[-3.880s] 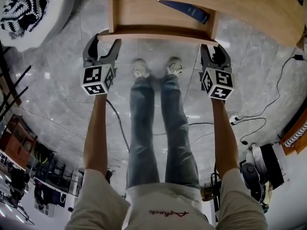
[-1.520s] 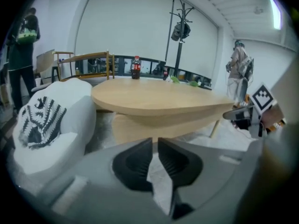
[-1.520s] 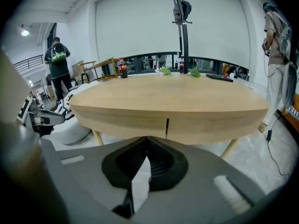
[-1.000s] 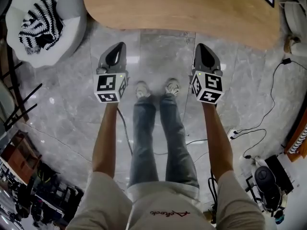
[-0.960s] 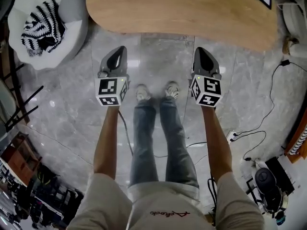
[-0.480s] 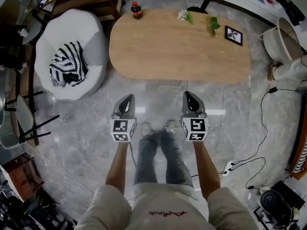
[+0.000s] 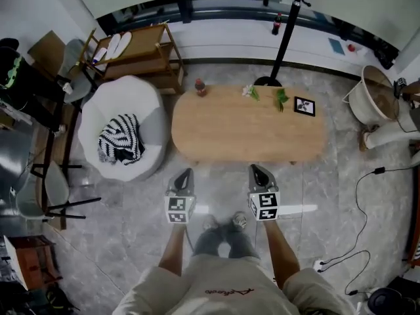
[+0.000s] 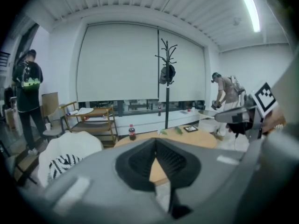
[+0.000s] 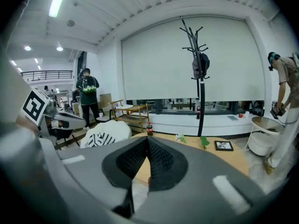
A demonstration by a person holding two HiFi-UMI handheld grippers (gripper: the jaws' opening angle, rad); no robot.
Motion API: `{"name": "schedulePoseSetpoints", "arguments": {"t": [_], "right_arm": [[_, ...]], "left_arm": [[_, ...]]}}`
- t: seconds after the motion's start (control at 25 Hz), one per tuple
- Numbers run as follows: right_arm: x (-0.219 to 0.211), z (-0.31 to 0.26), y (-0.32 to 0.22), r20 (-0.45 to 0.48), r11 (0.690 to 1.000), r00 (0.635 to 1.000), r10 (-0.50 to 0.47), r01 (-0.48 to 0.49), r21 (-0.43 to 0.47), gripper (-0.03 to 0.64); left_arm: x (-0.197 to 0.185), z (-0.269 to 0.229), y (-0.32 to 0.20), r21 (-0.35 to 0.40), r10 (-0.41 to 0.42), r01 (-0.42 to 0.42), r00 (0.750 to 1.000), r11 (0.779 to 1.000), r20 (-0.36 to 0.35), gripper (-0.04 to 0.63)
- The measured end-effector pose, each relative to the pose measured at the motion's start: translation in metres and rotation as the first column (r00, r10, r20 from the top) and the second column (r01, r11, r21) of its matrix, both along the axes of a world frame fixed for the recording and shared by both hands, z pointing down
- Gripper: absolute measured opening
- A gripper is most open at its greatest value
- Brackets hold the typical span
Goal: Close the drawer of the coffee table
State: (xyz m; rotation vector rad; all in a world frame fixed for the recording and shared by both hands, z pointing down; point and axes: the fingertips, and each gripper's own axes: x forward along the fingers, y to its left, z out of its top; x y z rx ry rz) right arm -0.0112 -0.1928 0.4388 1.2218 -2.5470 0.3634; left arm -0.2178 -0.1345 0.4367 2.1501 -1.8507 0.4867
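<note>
The coffee table, oval and wooden, stands on the grey floor ahead of the person's shoes; its drawer cannot be made out from above. A cola bottle, flowers and a picture frame sit along its far edge. The left tongs and right tongs are clenched on nothing, not touching the table. A white beanbag lies to its left.
</note>
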Motion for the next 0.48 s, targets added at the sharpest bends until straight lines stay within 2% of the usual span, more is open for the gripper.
{"name": "schedulePoseSetpoints", "arguments": {"t": [0.28, 0.48], "right_arm": [[0.006, -0.070, 0.036, -0.013, 0.997, 0.998, -0.069, 0.070, 0.039, 0.003], [0.010, -0.114, 0.053, -0.002, 0.994, 0.997, -0.074, 0.074, 0.077, 0.003]], "left_arm": [[0.017, -0.067, 0.021, 0.044, 0.009, -0.009, 1.000, 0.999, -0.011, 0.003], [0.028, -0.104, 0.029, 0.078, 0.043, -0.043, 0.999, 0.996, -0.001, 0.002]]}}
